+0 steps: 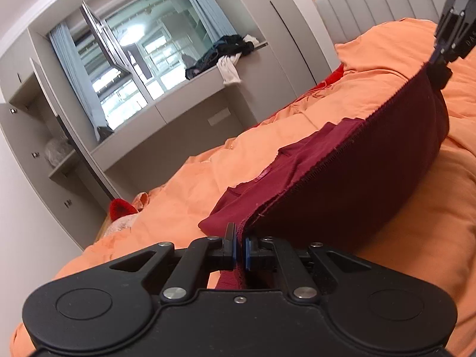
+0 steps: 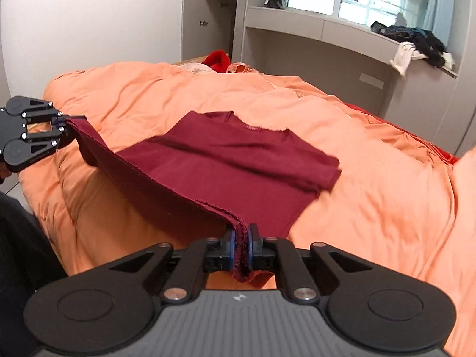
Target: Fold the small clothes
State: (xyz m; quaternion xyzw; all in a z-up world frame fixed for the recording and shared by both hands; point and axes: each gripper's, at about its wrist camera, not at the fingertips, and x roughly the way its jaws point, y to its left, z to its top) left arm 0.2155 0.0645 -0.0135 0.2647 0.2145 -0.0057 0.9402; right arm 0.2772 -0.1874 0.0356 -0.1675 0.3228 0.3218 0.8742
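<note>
The left claw [image 1: 239, 248] is built from matte black plastic. Two round discs are set into a wide, lobed housing, and a small screw is seated at the centre of its front edge. Flat black link arms are pinned by silver round-headed pivots, and triangular cut-outs are seen in the outer links. The fingers [image 1: 229, 245] are lined with blue pads.

The right claw [image 2: 241, 248] is made to the same pattern, but its housing is covered by a grey ribbed panel on which a small pale mark is stamped. Its blue-padded fingers [image 2: 228, 248] are carried on black blocks. Dark clothing is seen at the lower left edge of the right wrist view.
</note>
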